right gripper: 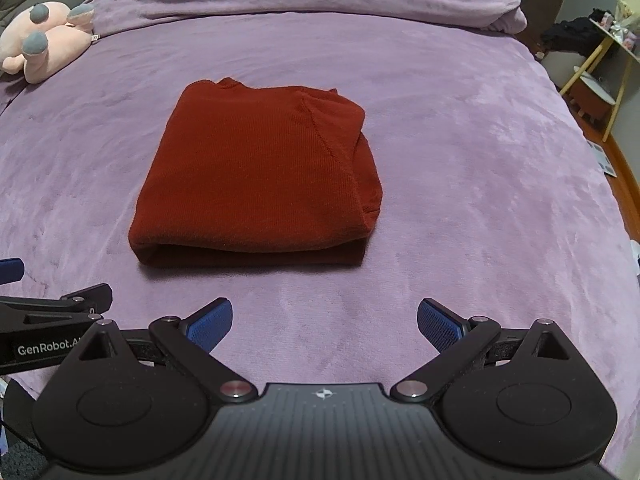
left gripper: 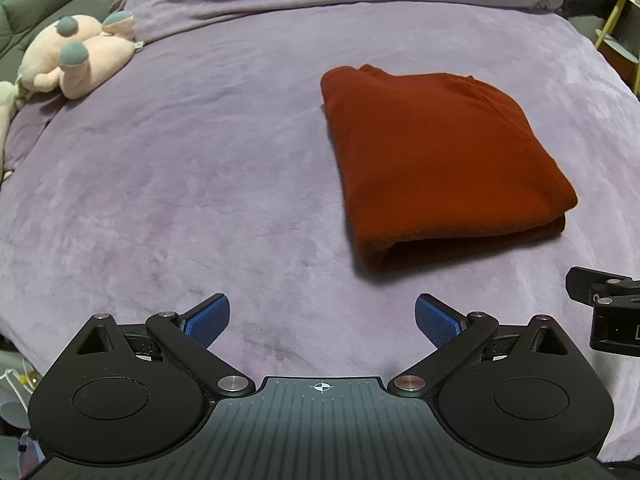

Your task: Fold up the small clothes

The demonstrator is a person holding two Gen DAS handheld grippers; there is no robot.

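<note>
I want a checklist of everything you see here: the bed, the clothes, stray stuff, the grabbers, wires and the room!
Surface: purple blanket covering a bed, rumpled at the far end.
Job's things: red garment, folded into a neat block, lying flat.
Clutter: pink plush toy at the far left.
Grippers: left gripper open, empty; right gripper open, empty; both short of the garment.
Cables: white cord off the bed's near left edge.
Surroundings: shelf unit at right.
</note>
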